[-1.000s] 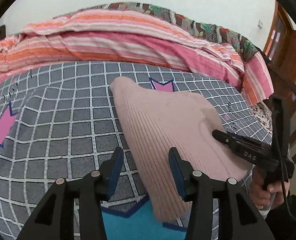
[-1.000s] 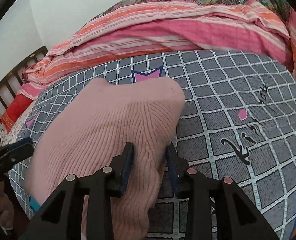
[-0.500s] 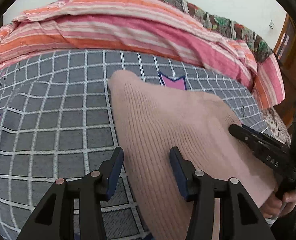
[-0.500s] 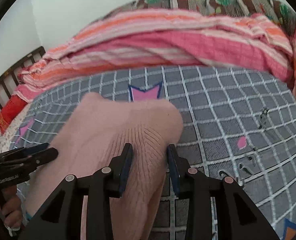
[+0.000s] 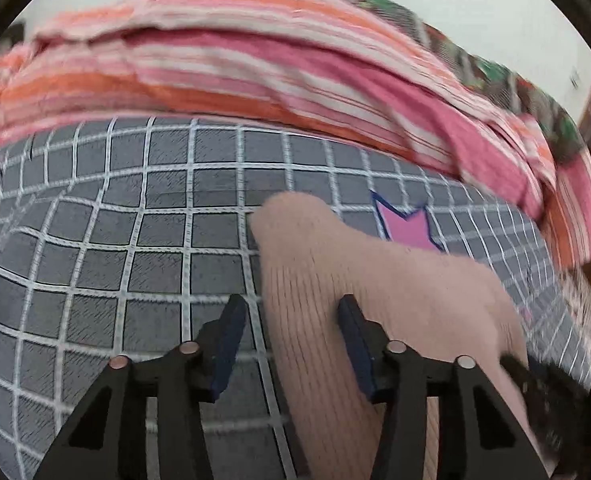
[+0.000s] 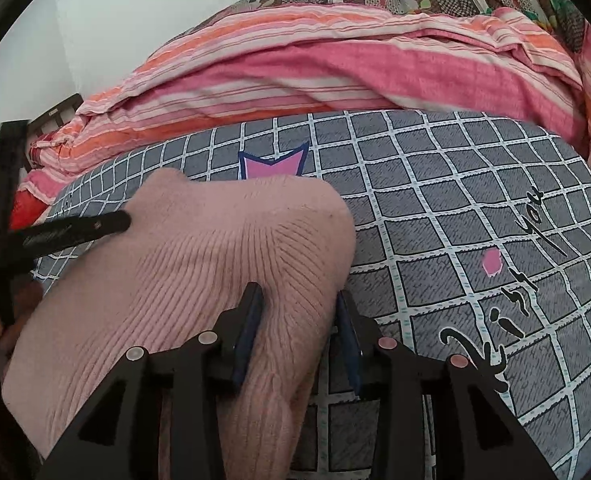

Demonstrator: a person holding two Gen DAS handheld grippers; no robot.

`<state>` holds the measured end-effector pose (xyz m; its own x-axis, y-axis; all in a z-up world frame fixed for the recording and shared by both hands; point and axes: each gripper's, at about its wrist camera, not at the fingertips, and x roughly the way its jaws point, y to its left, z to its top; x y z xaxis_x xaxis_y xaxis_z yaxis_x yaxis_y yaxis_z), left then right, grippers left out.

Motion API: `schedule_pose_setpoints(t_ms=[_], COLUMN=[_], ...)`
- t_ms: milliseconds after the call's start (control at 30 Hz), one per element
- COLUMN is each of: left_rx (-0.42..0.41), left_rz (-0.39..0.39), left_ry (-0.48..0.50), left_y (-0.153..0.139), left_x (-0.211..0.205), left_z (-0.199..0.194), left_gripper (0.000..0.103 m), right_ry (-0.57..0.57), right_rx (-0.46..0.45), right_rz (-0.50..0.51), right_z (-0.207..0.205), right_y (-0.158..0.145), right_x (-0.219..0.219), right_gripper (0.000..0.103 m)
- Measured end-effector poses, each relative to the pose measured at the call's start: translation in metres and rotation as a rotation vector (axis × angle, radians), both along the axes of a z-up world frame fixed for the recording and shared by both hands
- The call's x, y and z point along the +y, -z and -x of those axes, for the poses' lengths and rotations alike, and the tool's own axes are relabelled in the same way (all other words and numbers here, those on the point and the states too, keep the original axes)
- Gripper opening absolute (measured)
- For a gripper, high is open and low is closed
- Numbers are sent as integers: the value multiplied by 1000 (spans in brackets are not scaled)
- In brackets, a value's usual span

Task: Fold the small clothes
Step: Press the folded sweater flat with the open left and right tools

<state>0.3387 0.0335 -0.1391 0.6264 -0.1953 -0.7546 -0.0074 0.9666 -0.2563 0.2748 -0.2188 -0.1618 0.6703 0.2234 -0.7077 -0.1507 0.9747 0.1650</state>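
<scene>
Checked grey bedding (image 6: 475, 200) carries the work; a striped quilt (image 6: 335, 64) is heaped beyond it. A pink ribbed sweater (image 6: 199, 256) lies on the bedding, its long axis running from the near edge away toward the quilt.

Right gripper (image 6: 297, 320): fingers closed onto a bunched fold at the sweater's near right edge; fabric fills the gap between them, so the grasp is made.

Left gripper (image 5: 289, 344): fingers wide apart, holding nothing. The sweater's left edge lies between them, nearer the right finger (image 5: 353, 340); bare bedding lies under the left finger (image 5: 229, 336).

Judgement: the left gripper must close on that edge before the fold can proceed.
</scene>
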Motion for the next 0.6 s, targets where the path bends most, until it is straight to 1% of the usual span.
schedule_pose_setpoints(t_ms=[33,67,100,167,200,300,333,400,467,500,600], left_rx=[1,2,7,27,37,56,57,41,29,19,26], left_rz=[-12,-24,-18,25,52,137,153,127,72,61,48], left_ry=[-30,-53,-62,-47,-32,46,79,125,154,158,162], left_y=[2,3,4,4,3,2,0,-4,-7,-8,-9], left_x=[3,4,6,9,9,7,3,-8,-19,-21,-22], left_z=[-4,-6,-8,-9,-6,9,17,34,48,56,72], left_gripper=[38,38,38,37,35,35,36,38,39,41,44], right_ry=[-1,-1,0,1,1,2,2,0,-1,-3,-10], right_rx=[-2,0,2,0,-1,-6,-4,-2,1,2,13], right_rz=[-5,-12,-19,-20,-17,-8,-10,-14,-17,-16,-10], right_z=[0,-1,-1,-1,0,0,0,0,-1,0,0], right_y=[1,1,2,2,2,1,1,1,1,1,-2], right_x=[-1,-1,-2,-3,-2,-1,-1,-1,-2,-2,-1], right_gripper=[35,35,35,35,35,35,35,35,35,37,37])
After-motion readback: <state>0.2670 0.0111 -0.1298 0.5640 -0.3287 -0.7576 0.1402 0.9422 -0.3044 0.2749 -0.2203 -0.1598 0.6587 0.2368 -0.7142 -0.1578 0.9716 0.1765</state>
